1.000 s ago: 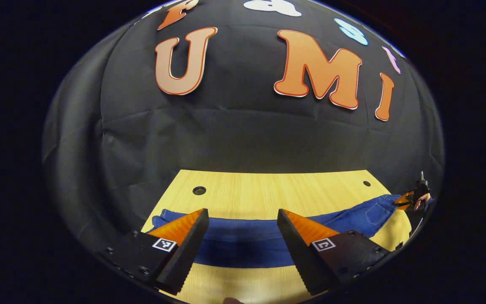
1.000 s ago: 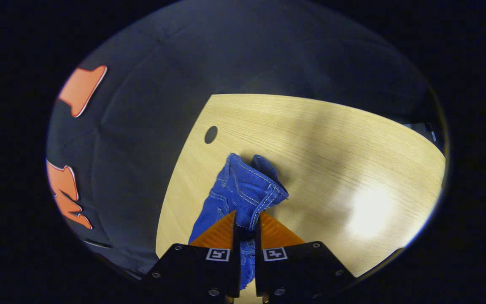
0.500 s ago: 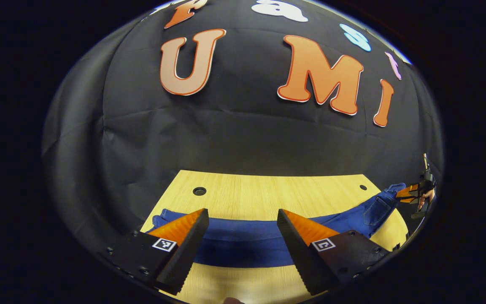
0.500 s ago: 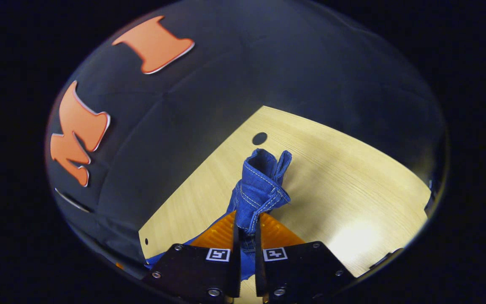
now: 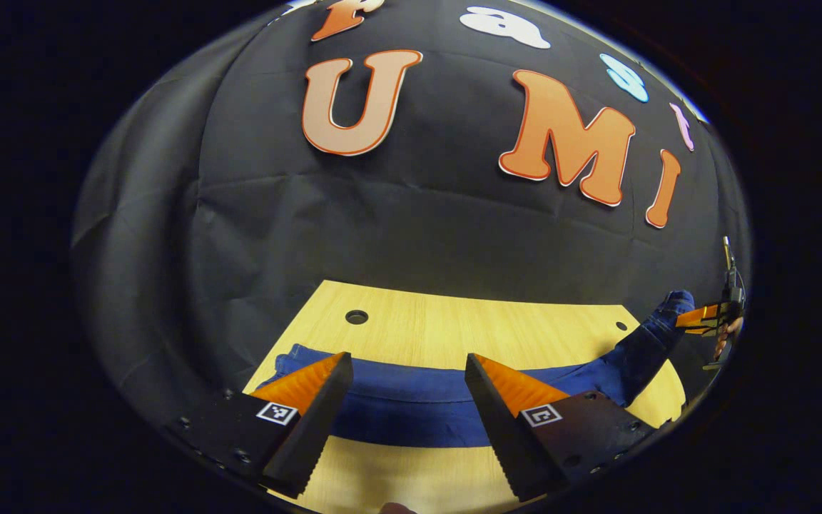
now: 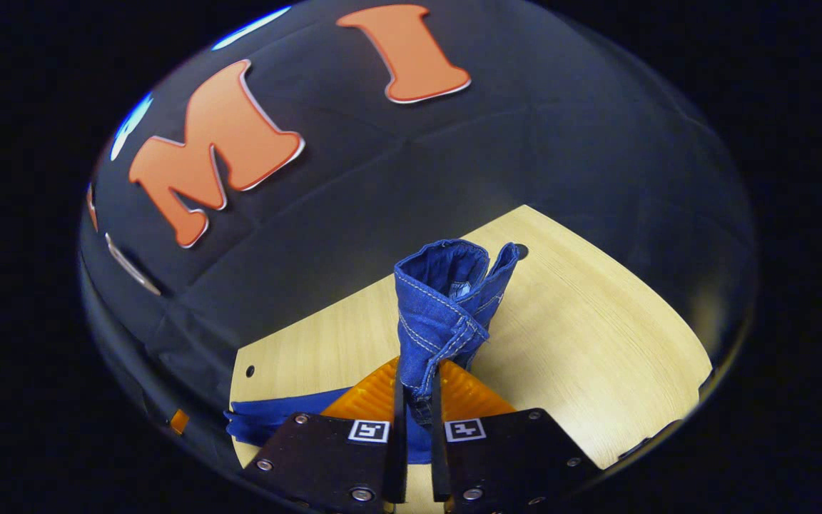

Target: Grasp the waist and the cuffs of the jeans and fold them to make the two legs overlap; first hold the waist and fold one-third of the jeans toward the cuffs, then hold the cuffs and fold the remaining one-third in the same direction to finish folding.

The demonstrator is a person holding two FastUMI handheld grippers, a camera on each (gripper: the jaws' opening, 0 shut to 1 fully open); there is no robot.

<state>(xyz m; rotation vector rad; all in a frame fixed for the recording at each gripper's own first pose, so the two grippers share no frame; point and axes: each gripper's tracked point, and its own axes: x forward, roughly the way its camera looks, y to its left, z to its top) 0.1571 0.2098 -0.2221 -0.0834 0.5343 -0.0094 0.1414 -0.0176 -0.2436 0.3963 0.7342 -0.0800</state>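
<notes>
Rec. booth: black cloth wall (image 5: 397,228), wood table (image 5: 454,332).

You face a light wooden table (image 5: 454,332) with small round holes (image 5: 357,317), backed by creased black cloth wall (image 5: 397,221).

In the left gripper view, the left claw's fingers (image 5: 307,421) hide part of the jeans (image 5: 411,414) on the bench (image 5: 454,328). Far right, the right claw (image 5: 703,318) is too small to judge its grip. In the right gripper view, the jeans' legs run out of sight behind the right claw.
</notes>
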